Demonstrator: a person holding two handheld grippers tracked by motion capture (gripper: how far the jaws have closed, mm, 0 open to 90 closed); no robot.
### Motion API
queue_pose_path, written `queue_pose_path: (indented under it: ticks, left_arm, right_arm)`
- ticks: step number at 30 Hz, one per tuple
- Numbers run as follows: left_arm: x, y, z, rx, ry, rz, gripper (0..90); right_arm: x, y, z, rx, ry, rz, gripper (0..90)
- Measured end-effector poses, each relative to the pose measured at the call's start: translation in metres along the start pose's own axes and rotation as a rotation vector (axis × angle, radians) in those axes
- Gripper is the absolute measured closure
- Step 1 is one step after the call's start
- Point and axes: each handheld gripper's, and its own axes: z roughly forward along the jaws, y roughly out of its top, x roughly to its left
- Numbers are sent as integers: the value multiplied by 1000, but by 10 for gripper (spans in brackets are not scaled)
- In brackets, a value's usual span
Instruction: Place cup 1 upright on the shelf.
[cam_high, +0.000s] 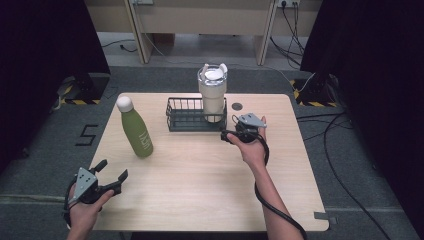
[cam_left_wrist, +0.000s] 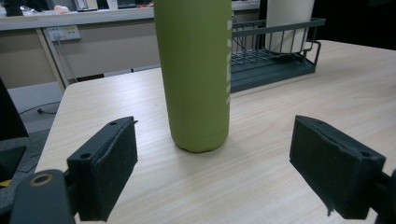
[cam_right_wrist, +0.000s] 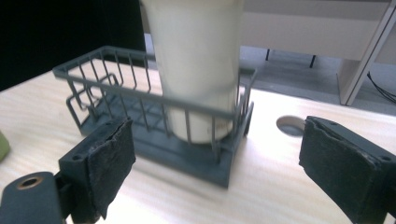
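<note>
landmark: we take the dark grey wire basket (cam_high: 190, 116) as reference; it sits at the far middle of the light wood table (cam_high: 210, 195).
tumbler: the cream metal tumbler with clear lid (cam_high: 212, 95) stands upright in the right end of the basket, its base inside the wires, long axis vertical.
right gripper: our right gripper (cam_high: 226, 135) sits just beside the basket's right end, low over the table and aimed at that end.
right jaws: apart, nothing between the pads (cam_right_wrist: 109, 163); in the right gripper view the basket's corner and the tumbler's lower body lie straight ahead, short of contact.
key relation: the tumbler lies dead ahead of the right jaws, slightly left of centre in that view, with the basket wall between jaws and tumbler base. We judge a grasp on the body must go above the basket rim, jaws closing across the vertical axis.
bottle: the olive green metal bottle with white cap (cam_high: 135, 127) stands upright left of the basket, well apart from it.
left gripper: our left gripper (cam_high: 111, 176) waits near the table's front left corner, far from the basket.
left jaws: wide apart, holding nothing; the bottle stands ahead between them in the left gripper view, untouched.
nearer hand: right for the tumbler, left for the bottle.
</note>
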Motion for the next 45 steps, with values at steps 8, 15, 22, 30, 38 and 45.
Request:
queue_pose_path:
  ticks: [8, 15, 22, 30, 38, 45]
  left_arm:
    - [0, 18, 16, -22, -11, 13, 141]
    - [5, 33, 30, -47, -18, 18, 138]
    - [14, 45, 48, -37, -45, 28, 129]
    - [22, 62, 63, -60, -39, 34, 114]
    - [23, 74, 74, -83, -52, 37, 97]
    - [21, 76, 92, -60, -68, 27, 98]
  right_arm:
    - [-4, -19, -20, 5, -2, -6, 117]
    - [-10, -26, -43, -16, -20, 1, 125]
    - [-14, -43, -59, -3, -26, 7, 143]
    - [-21, -56, -73, 1, -39, 32, 147]
    - [-26, -66, -82, 3, -48, 47, 148]
    - [-30, -71, -86, 8, -64, 67, 151]
